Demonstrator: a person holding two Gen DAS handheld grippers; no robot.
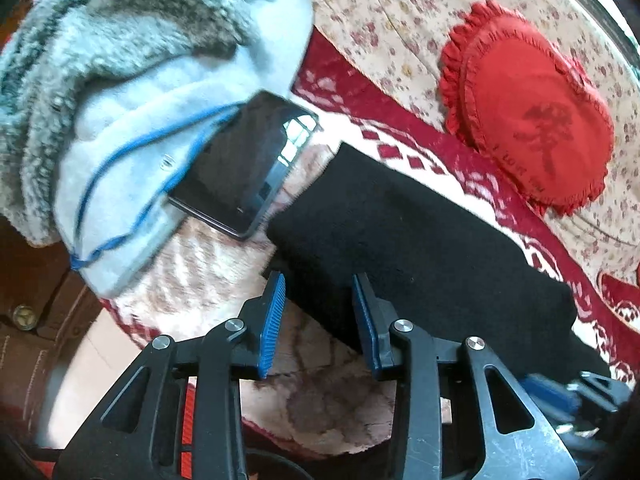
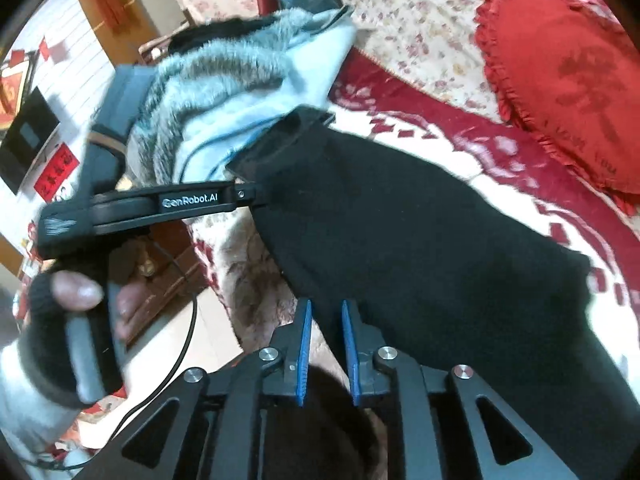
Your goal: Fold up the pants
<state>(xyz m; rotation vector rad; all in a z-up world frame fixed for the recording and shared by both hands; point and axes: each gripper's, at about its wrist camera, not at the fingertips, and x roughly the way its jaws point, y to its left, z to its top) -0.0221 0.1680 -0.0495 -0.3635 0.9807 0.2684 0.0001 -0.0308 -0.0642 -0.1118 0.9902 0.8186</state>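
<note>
The black pants (image 1: pixel 400 240) lie folded in a long band on a red and white patterned blanket (image 1: pixel 400 136). They also fill the middle of the right wrist view (image 2: pixel 420 248). My left gripper (image 1: pixel 320 280) is open, its blue pads on either side of the pants' near edge. In the right wrist view it (image 2: pixel 260 196) reaches in from the left to the pants' far end. My right gripper (image 2: pixel 325 308) stands slightly open at the pants' near edge, with black cloth between its pads; whether it pinches the cloth is unclear.
A fluffy grey and pale blue garment (image 1: pixel 140 80) lies at the left with a black phone (image 1: pixel 244 168) on its edge. A red heart-shaped cushion (image 1: pixel 532 112) rests on a floral sheet (image 1: pixel 392 12) at the right. The bed edge and floor (image 2: pixel 172 340) are at the lower left.
</note>
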